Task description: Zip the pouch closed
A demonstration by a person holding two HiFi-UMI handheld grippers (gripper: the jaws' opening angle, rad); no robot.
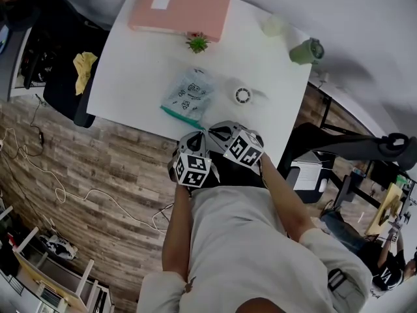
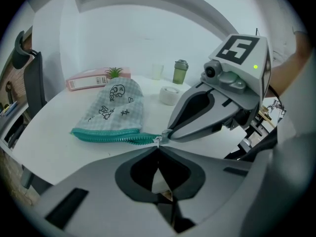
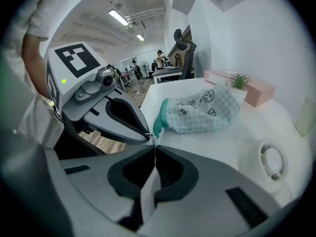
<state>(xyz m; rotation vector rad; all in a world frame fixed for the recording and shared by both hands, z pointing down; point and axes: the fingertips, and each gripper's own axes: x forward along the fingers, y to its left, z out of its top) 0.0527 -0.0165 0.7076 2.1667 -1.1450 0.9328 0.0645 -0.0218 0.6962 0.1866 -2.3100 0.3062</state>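
A checked pouch (image 1: 189, 93) with cartoon prints and a teal zipper edge (image 2: 106, 136) lies on the white table (image 1: 130, 77), zipper side toward me. Both grippers meet at the near end of that zipper. My right gripper (image 3: 154, 146) is shut, and the left gripper view shows its tips (image 2: 165, 136) pinching the small silver zipper pull (image 2: 159, 139). My left gripper (image 2: 158, 148) is shut right beside it, on the end of the zipper. What lies between its pads is hidden. In the head view the marker cubes (image 1: 192, 168) cover both sets of tips.
A pink binder (image 1: 181, 6) and a small potted plant (image 1: 197, 43) stand behind the pouch. A white tape roll (image 1: 242, 95) lies to its right, with a green cup (image 1: 305, 51) and a pale cup (image 1: 273, 25) beyond. The table's near edge is under the grippers.
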